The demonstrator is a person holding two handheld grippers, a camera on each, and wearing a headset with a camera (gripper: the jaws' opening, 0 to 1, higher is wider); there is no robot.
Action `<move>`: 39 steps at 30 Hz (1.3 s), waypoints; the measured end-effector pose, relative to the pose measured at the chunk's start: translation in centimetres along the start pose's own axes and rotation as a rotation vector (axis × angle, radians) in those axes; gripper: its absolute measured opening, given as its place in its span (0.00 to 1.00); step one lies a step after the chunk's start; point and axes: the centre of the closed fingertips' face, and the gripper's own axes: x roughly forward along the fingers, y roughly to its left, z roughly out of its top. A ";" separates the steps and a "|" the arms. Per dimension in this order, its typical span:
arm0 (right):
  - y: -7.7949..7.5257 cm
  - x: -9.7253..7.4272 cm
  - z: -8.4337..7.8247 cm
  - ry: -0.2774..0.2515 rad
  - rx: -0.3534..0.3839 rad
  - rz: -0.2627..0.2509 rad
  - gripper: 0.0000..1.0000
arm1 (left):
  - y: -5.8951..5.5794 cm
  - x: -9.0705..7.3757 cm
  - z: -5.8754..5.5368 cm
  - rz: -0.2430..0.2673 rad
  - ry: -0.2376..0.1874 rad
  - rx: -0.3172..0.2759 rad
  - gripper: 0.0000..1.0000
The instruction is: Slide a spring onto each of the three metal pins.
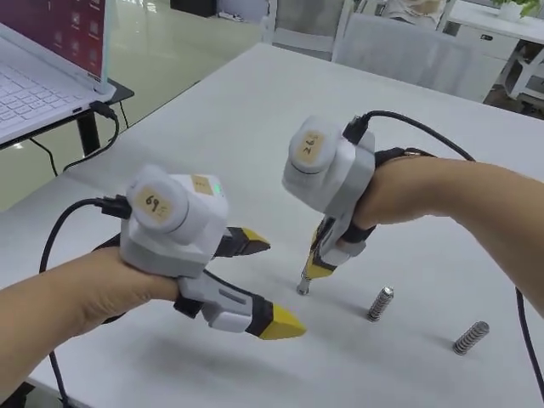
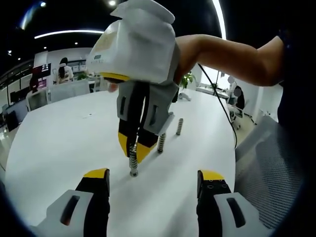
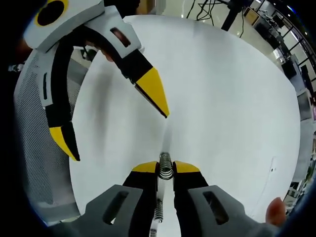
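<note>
Three near views, one shared spring (image 3: 166, 167)

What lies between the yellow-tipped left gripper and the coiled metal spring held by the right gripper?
Between left gripper and spring the white table is bare, as the left gripper view shows.

Table (image 1: 255, 110) open beyond pins (image 1: 380, 303) (two, upright).

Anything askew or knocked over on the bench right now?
Nothing stands out. The right gripper is shut on one spring, upright on the table. The second spring and third spring stand upright beyond it. The left gripper hovers open.
</note>
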 end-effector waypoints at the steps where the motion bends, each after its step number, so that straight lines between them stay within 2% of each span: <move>1: -0.2 0.2 0.0 0.000 0.002 0.001 0.09 | 0.1 0.0 0.0 0.001 -0.001 -0.001 0.68; 21: -0.2 2.6 -0.6 0.003 0.023 0.021 0.09 | 0.1 0.0 -0.1 0.000 0.004 -0.007 0.67; 33: -0.3 2.4 -0.3 -0.015 0.022 0.010 0.11 | 0.0 0.1 -0.2 -0.004 0.007 -0.007 0.67; 39: -0.5 2.2 -0.5 -0.021 0.028 0.001 0.16 | -0.1 0.1 -0.2 -0.007 0.008 -0.006 0.67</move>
